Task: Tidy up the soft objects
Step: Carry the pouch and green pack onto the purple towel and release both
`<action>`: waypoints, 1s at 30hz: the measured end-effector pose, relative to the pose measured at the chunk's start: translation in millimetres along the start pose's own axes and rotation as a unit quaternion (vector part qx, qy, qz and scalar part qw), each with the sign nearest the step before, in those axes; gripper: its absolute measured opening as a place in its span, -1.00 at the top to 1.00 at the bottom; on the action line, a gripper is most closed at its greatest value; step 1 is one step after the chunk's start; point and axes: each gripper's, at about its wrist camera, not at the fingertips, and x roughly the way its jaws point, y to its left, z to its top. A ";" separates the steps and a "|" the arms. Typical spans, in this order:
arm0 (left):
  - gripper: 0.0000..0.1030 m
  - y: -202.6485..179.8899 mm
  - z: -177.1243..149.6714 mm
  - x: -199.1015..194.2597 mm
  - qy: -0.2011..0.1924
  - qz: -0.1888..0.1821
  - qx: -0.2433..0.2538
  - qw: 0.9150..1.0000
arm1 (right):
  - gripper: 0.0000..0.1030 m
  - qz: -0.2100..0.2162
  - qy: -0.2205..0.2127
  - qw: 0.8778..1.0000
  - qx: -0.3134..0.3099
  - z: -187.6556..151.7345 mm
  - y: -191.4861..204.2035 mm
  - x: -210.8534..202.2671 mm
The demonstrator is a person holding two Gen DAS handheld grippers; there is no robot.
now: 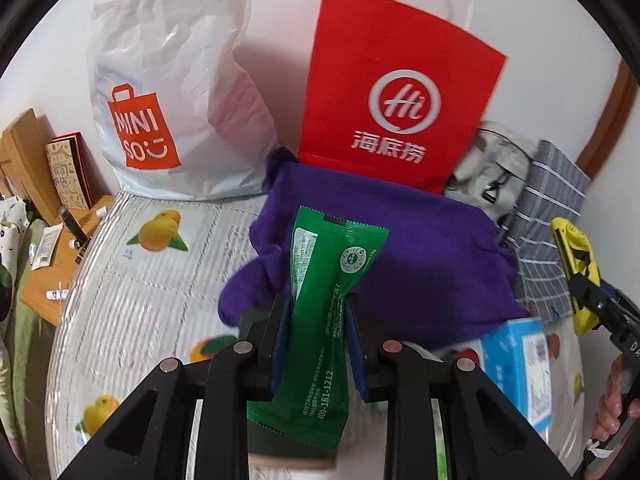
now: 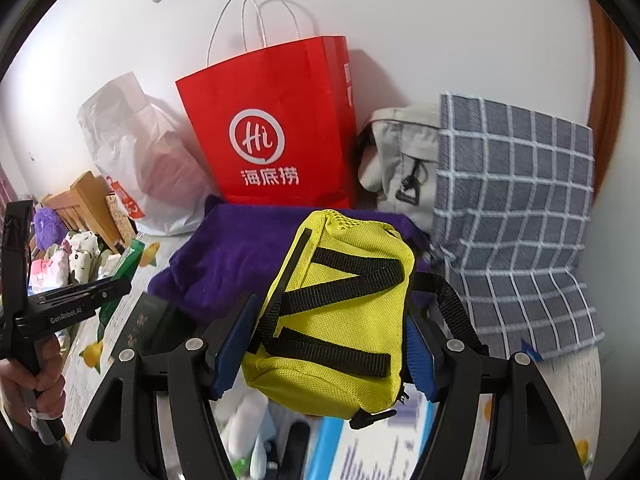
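My left gripper (image 1: 318,308) is shut on a green snack packet (image 1: 326,300) and holds it upright above the table, in front of a purple cloth (image 1: 400,240). My right gripper (image 2: 332,332) is shut on a yellow mesh pouch with black straps (image 2: 340,320), lifted over the same purple cloth (image 2: 224,264). The pouch and right gripper also show at the right edge of the left wrist view (image 1: 576,268). The left gripper with the green packet shows at the left of the right wrist view (image 2: 100,292).
A red paper bag (image 1: 396,96) and a white Miniso plastic bag (image 1: 160,92) stand against the wall. A grey backpack (image 2: 404,160) and a checked cloth (image 2: 516,220) lie at the right. A blue box (image 1: 516,364) lies on the fruit-print table cover (image 1: 140,280).
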 end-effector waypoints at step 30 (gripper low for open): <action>0.50 -1.8 77.9 132.5 0.051 -0.032 -0.033 0.998 | -0.31 -0.004 0.116 0.993 -0.009 25.1 -36.2 162.4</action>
